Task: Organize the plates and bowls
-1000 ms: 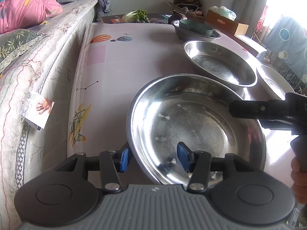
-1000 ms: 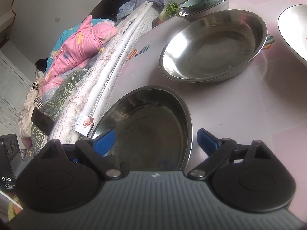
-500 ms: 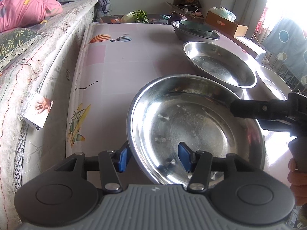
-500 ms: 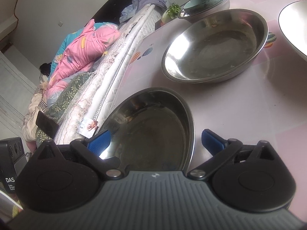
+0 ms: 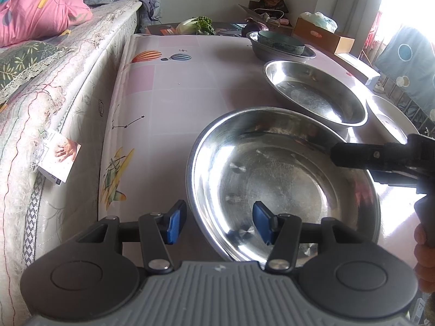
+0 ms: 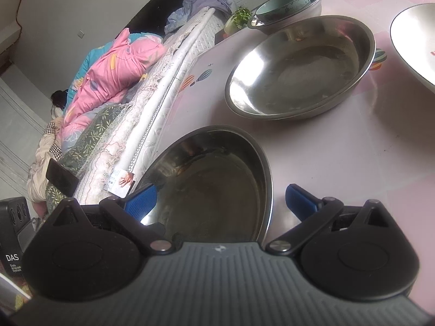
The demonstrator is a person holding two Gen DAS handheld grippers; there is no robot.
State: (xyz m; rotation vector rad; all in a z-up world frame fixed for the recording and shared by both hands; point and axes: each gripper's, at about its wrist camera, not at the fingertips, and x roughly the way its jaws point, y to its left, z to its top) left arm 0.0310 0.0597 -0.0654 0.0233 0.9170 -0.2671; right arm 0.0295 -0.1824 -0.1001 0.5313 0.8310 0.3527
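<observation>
A large steel dish lies on the pink table nearest me. My left gripper stands open astride its near-left rim, one blue pad outside and one inside, neither pressing. My right gripper is open wide across the dish's opposite rim, and its black finger reaches in over that edge. A second steel dish sits just beyond. Behind it a steel bowl holds a teal bowl. A white plate lies to the right.
A mattress with a pink quilt runs along the table's left edge. Vegetables and a cardboard box stand past the far end. A hand holds the right gripper's grip.
</observation>
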